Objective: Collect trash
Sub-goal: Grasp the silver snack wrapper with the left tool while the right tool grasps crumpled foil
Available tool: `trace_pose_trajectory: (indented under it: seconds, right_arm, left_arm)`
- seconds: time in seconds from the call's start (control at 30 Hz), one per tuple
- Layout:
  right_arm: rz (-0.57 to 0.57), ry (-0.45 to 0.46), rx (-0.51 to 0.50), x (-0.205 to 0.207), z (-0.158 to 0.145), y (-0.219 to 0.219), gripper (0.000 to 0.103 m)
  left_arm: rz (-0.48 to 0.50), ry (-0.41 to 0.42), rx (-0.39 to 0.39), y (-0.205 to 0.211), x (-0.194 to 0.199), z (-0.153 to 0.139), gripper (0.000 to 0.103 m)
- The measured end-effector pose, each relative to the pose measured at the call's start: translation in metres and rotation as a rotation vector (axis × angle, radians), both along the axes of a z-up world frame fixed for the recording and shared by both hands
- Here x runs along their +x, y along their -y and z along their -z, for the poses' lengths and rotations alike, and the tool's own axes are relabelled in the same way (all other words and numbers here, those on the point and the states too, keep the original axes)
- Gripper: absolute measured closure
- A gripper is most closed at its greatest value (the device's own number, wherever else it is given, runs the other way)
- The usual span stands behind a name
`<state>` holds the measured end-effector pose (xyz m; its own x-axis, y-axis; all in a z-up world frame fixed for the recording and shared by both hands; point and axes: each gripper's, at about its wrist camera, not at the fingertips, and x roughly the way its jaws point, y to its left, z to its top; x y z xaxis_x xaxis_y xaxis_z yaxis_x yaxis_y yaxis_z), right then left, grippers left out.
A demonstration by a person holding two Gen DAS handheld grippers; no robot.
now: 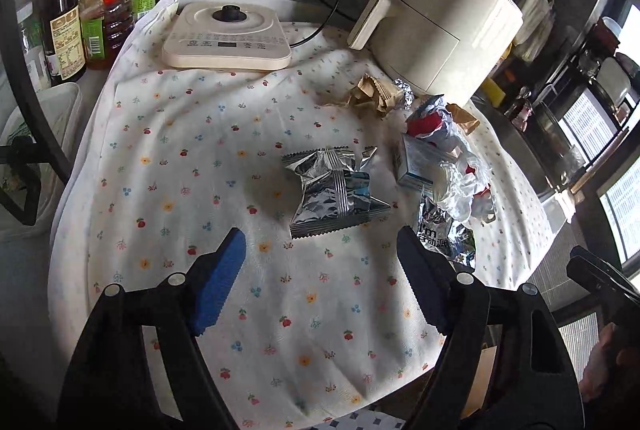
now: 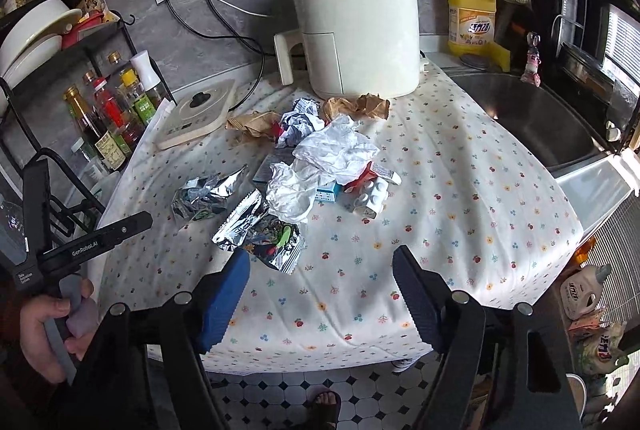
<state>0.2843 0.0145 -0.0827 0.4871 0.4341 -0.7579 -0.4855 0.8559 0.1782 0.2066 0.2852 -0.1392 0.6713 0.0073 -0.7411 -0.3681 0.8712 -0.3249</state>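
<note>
Left tongs (image 1: 320, 270) agape, empty, above floral cloth of tabletop (image 1: 168, 166). Silver foil wrapper (image 1: 334, 192) dead ahead, centre: light, crinkly, slippery, likely collapses; pinch crimped end seam. Right tongs (image 2: 320, 274) likewise spread, empty. Foil packet (image 2: 260, 230) just ahead. Beyond, white crumpled plastic (image 2: 320, 166): soft, weightless; grab bulk.

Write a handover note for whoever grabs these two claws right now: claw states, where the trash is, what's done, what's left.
Left claw: open, empty, hovering just short of the silver foil wrapper.
Right claw: open, empty, above the near edge of the floral tablecloth.
Trash is all on the cloth: foil wrappers, crumpled white plastic, brown paper, a small box, in front of the air fryer.
Done: nothing visibly collected. Left: everything; no bin in view.
</note>
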Motion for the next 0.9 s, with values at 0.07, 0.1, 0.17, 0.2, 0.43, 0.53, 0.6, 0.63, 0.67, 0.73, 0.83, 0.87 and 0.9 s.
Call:
trace_pose_trajectory:
  seconds: [0.07,0.1,0.17,0.2,0.43,0.53,0.6,0.63,0.67,0.73,0.83,0.87,0.9]
  right_arm:
    - [-0.005,-0.011,-0.004,0.002,0.002,-0.001,0.032]
    - [-0.008,-0.009,-0.013,0.002,0.002,-0.002,0.032]
    - [-0.007,-0.011,-0.035,0.005,0.006,-0.004,0.032]
    - [-0.001,-0.021,-0.039,0.007,0.007,-0.004,0.032]
    - [-0.011,-0.055,-0.016,0.018,0.015,-0.015,0.032]
    - [-0.045,-0.09,-0.002,0.026,0.024,-0.027,0.032]
    - [-0.07,-0.116,-0.001,0.031,0.032,-0.036,0.033]
    - [-0.085,-0.131,0.003,0.035,0.037,-0.041,0.034]
    - [-0.099,-0.145,0.007,0.038,0.041,-0.046,0.035]
    - [-0.114,-0.175,0.006,0.045,0.051,-0.055,0.036]
    - [-0.126,-0.229,0.024,0.055,0.066,-0.067,0.038]
    - [-0.13,-0.246,0.026,0.057,0.071,-0.071,0.039]
    - [-0.139,-0.262,0.028,0.06,0.076,-0.075,0.04]
  left_arm:
    - [0.015,-0.01,-0.005,-0.002,0.017,0.006,0.025]
    - [0.019,-0.012,-0.012,-0.003,0.023,0.009,0.025]
    - [0.019,-0.019,-0.031,-0.007,0.037,0.016,0.025]
    - [0.015,-0.026,-0.041,-0.008,0.043,0.02,0.025]
    - [0.009,-0.072,-0.124,-0.013,0.066,0.038,0.052]
    - [-0.009,-0.071,-0.126,-0.017,0.06,0.037,0.062]
    - [-0.023,-0.057,-0.107,-0.019,0.053,0.032,0.063]
    - [-0.036,-0.051,-0.1,-0.022,0.047,0.029,0.064]
    - [-0.052,-0.044,-0.103,-0.024,0.041,0.026,0.064]
    - [-0.092,-0.034,-0.108,-0.029,0.027,0.022,0.064]
    - [-0.14,-0.022,-0.111,-0.035,0.005,0.015,0.064]
    - [-0.151,-0.02,-0.107,-0.037,-0.003,0.013,0.064]
    - [-0.162,-0.019,-0.101,-0.039,-0.01,0.011,0.064]
